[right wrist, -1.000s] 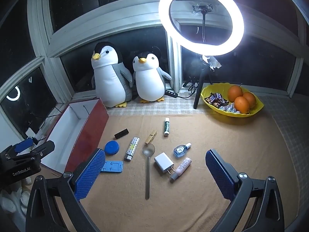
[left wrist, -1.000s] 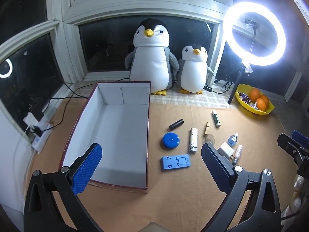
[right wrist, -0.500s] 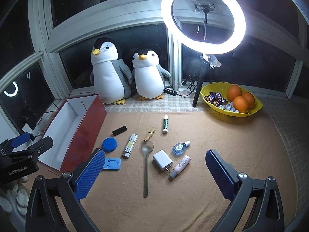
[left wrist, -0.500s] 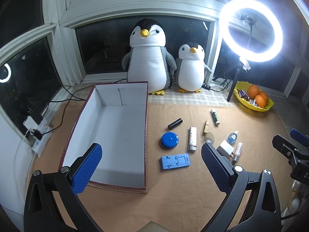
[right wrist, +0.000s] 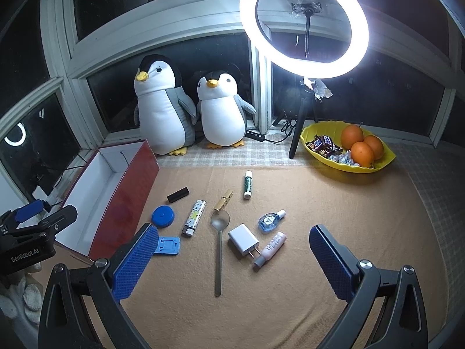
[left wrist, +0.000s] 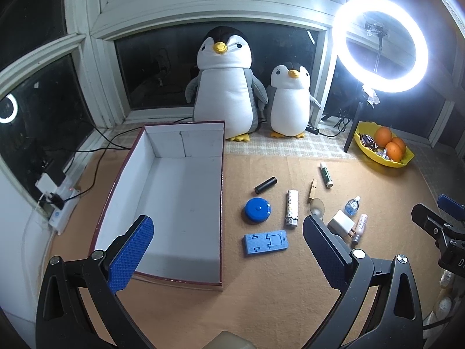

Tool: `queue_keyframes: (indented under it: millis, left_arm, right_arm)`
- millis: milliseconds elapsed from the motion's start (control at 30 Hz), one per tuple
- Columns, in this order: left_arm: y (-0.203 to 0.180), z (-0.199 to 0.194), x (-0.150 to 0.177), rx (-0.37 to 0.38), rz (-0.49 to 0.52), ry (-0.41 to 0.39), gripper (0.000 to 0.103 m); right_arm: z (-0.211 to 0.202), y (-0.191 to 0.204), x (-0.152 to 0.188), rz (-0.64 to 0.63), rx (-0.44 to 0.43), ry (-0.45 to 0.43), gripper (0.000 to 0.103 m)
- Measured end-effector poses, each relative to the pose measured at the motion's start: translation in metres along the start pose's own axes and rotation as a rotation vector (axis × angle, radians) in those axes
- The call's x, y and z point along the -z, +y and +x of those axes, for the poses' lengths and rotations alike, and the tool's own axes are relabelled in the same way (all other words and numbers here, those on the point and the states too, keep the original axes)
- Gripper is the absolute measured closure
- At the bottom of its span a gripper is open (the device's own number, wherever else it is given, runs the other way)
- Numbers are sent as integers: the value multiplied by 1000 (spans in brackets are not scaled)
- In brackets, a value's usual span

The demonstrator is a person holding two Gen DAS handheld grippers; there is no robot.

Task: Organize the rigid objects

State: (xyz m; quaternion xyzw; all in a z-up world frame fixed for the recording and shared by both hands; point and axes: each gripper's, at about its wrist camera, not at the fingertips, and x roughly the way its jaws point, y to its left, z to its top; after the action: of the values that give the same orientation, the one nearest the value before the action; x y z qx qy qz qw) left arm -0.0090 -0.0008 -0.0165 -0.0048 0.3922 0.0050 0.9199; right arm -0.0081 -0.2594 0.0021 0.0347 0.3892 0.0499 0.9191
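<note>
An empty red box with a white inside (left wrist: 174, 203) (right wrist: 96, 192) lies at the left of the tan mat. Beside it on the mat lie small items: a blue round case (left wrist: 257, 210) (right wrist: 163, 216), a blue flat stand (left wrist: 266, 242) (right wrist: 168, 245), a patterned lighter (left wrist: 292, 208) (right wrist: 194, 218), a black tube (left wrist: 265, 185), a spoon (right wrist: 219, 250), a white charger (right wrist: 243, 240), a pink tube (right wrist: 270, 248), a small blue bottle (right wrist: 270, 219), a clothespin (right wrist: 223, 199) and a green stick (right wrist: 247, 184). My left gripper (left wrist: 229, 254) is open and empty above the box's near right corner. My right gripper (right wrist: 234, 260) is open and empty above the spoon handle.
Two plush penguins (left wrist: 223, 84) (left wrist: 290, 101) stand at the back by the window. A lit ring light on a stand (right wrist: 303, 26) and a yellow bowl of oranges and sweets (right wrist: 345, 151) are at the back right. A power strip with cables (left wrist: 58, 203) lies left of the box.
Both grippers have moved slightly nearer the mat, so the box and the items look a bit larger. Both stay open and empty. No item has moved.
</note>
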Motion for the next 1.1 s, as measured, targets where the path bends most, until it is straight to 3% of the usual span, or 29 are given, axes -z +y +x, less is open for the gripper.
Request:
queue_keyframes:
  millis: [1100]
  left_arm:
    - [4,-1,-1,-1,-10,-4,1]
  right_arm:
    - [-4,0,-2,-6,3,9,1]
